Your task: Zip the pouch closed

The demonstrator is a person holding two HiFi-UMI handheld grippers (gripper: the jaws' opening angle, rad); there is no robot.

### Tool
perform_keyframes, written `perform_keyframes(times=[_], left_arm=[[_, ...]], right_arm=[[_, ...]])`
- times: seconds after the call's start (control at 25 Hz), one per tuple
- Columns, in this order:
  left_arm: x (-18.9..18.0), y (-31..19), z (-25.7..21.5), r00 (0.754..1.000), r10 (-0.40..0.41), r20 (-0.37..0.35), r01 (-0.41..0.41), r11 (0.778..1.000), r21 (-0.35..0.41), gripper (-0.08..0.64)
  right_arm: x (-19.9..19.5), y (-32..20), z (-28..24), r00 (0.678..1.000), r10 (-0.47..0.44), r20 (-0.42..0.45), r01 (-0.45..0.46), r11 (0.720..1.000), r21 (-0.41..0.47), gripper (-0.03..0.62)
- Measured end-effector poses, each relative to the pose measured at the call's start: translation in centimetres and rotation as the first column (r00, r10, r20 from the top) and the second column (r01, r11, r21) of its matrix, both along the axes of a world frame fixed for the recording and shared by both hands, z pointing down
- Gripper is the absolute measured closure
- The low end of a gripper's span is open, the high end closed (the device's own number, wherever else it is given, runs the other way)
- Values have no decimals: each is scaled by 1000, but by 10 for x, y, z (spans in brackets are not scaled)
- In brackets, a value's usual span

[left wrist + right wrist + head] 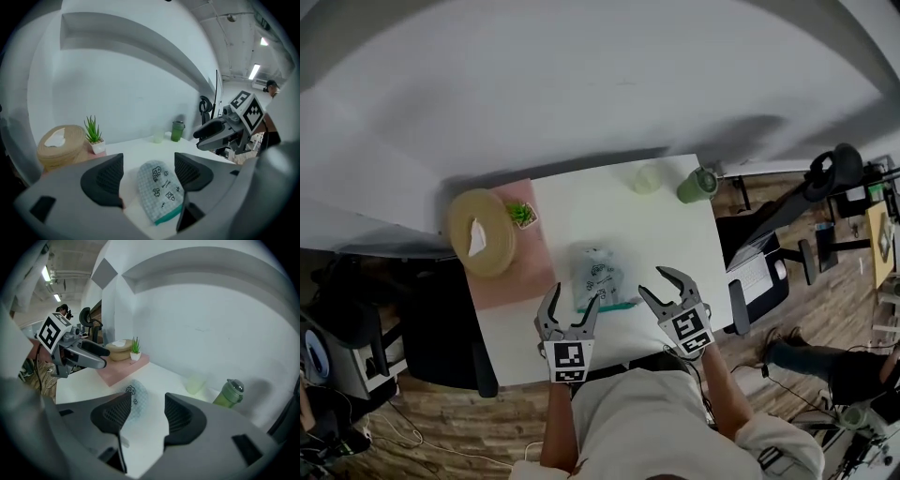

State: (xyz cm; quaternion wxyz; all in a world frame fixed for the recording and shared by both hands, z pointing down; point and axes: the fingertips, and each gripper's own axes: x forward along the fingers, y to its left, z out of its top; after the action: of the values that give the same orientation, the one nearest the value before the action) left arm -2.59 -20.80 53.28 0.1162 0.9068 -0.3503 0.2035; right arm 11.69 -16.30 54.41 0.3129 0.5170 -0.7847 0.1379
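Count on the white desk (675, 234): one pouch (597, 270), one pale cup (645, 178), one green tumbler (697, 185), one potted plant (522, 215) and one round woven box (480, 234), the last two on a pink mat (525, 277). The pouch lies flat near the desk's front edge, long axis running front to back, teal zipper end (609, 305) toward the person, rounded end toward the wall. The woven box shows white tissue at its top; a small white pot holds the plant; the tumbler is lidded; cup contents not discernible. On the left gripper (572, 302) the jaws stand wide apart, the pouch showing between them, pads not on it. On the right gripper (658, 284) the jaws are part-open and empty, just right of the pouch.
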Motion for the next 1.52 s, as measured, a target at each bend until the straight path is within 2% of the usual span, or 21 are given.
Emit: perform_keyframes(times=[0.28,0.48,0.68,1.04,1.52], left_arm=[[10,23,27,998,-32,50,34,998,-48,255],[21,46,36,992,-99,72,104,993,-62,275],[36,78,56,984,-159,80,168,980,-110,297],[67,110,83,967,-240,83,250,957,-147,332],[96,137,126,944,-312,108,329,915,-232,373]], right_arm=[[4,15,33,992,-123,22,124,990,-74,394],[6,30,54,968,-248,42,252,961,-116,424],[14,42,66,936,-349,40,351,925,-143,450],[15,65,100,835,-549,45,547,816,-185,483],[3,79,134,696,-716,54,708,672,-216,486]])
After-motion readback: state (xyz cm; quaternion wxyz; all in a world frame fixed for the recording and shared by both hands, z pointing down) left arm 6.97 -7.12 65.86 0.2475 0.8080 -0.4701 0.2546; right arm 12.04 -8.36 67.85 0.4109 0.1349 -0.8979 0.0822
